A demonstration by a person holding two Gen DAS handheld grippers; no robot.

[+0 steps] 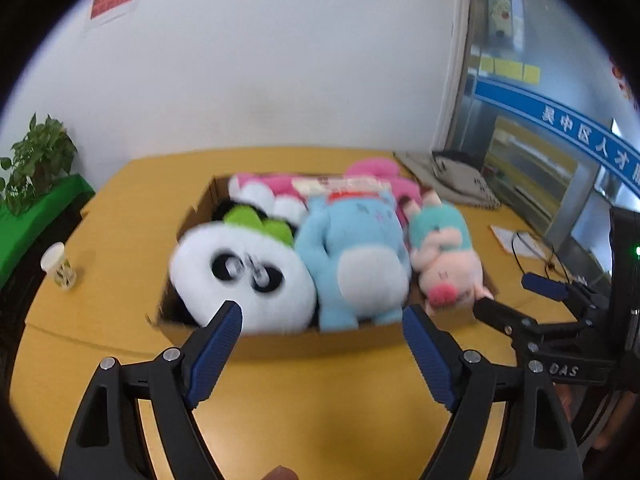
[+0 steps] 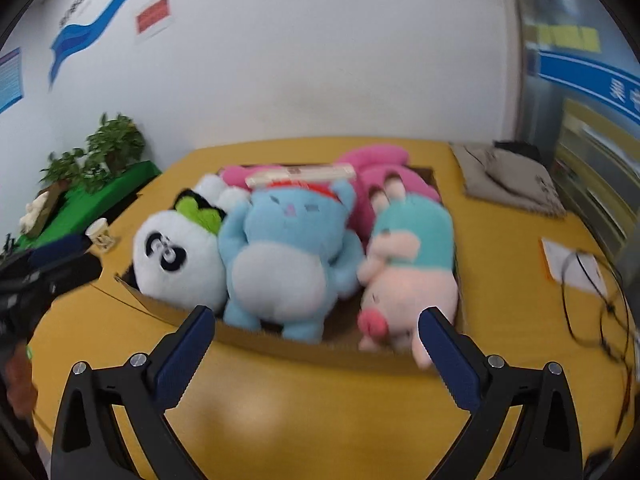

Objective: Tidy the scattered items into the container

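Observation:
A cardboard box on the yellow table holds a panda plush, a light blue plush, a pink pig plush in a teal top and a pink plush at the back. My left gripper stands open in front of the box's near wall, nothing between its fingers. My right gripper is open too, in front of the box; it also shows at the right of the left wrist view.
A small paper cup stands left of the box. Potted plants on a green cloth sit at far left. A grey folded bag, a paper and black cables lie at right.

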